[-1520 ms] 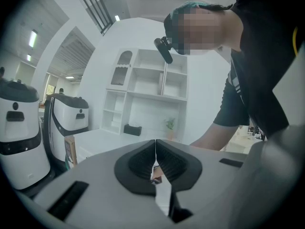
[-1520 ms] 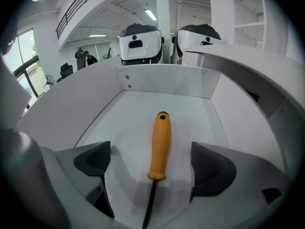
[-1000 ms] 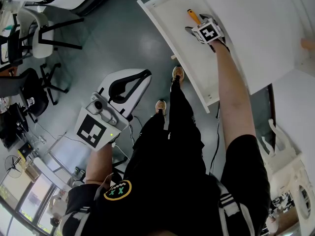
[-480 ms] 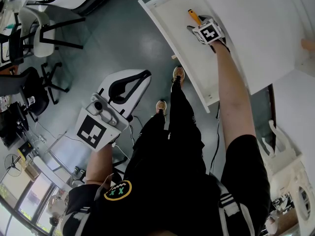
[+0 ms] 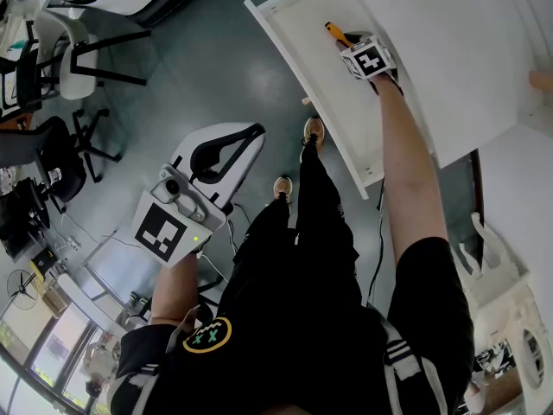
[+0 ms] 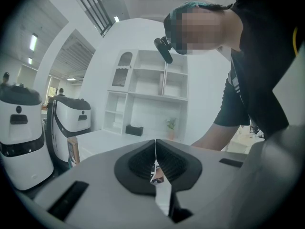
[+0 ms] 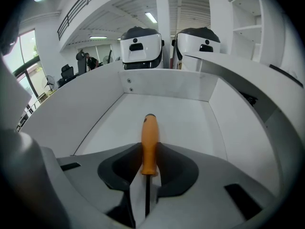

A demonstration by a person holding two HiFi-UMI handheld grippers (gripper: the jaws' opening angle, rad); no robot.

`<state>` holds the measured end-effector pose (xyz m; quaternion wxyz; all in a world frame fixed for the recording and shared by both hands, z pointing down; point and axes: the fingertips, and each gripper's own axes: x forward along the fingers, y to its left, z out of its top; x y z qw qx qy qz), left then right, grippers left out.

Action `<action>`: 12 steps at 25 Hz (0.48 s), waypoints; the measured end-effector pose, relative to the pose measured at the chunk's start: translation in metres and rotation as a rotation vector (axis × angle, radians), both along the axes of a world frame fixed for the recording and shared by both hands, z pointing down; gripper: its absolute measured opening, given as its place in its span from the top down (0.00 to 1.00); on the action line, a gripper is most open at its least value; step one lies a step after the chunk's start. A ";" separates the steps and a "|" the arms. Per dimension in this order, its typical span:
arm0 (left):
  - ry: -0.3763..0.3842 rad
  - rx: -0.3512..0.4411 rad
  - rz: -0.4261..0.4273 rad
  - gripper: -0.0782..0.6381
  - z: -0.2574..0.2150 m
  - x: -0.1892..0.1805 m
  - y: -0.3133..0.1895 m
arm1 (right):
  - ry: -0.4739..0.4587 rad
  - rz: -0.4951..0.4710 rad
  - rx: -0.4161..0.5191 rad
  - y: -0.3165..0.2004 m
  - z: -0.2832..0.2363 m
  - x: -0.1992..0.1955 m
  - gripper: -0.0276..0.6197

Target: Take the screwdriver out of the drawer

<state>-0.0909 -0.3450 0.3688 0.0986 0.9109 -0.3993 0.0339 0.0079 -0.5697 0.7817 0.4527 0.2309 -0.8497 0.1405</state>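
The right gripper (image 7: 149, 150) is closing its jaws round the screwdriver (image 7: 149, 128). In the right gripper view the orange handle lies lengthwise in the narrow gap, with a dark pad against each flank and the thin black shaft running back between them toward the camera. A second ago the same gripper stood over the same spot with its jaws much wider. The hand itself has hardly moved, so what has changed is the grip. The head view also shows the handle lying at a slightly different slant than it did then, which suggests the pads have taken it up and not merely come alongside. The screwdriver is still inside the open white drawer (image 5: 294, 40), low over its bare floor and near the middle, well apart from the side walls and the back wall. The grasp therefore looks made or very nearly made, and the lift out over the drawer's rim is, in my judgement, the step still to come. Since the pads hold a smooth, round handle near its shaft end, the tool could swing or slip as it rises. The left gripper (image 6: 155, 151) has its jaws pressed together on nothing. It is held level at the person's side over the grey floor (image 5: 216, 67), far from the drawer, just as before.
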 end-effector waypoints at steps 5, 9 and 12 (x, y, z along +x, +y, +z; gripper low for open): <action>0.000 -0.001 0.003 0.86 0.001 0.000 0.002 | -0.001 -0.018 0.023 0.001 0.000 -0.002 0.77; 0.000 0.000 0.004 0.86 0.000 -0.001 0.003 | -0.011 -0.014 0.043 0.002 -0.002 -0.002 0.78; 0.000 0.000 0.004 0.86 -0.001 -0.001 0.005 | -0.020 0.004 0.055 0.000 -0.008 0.002 0.78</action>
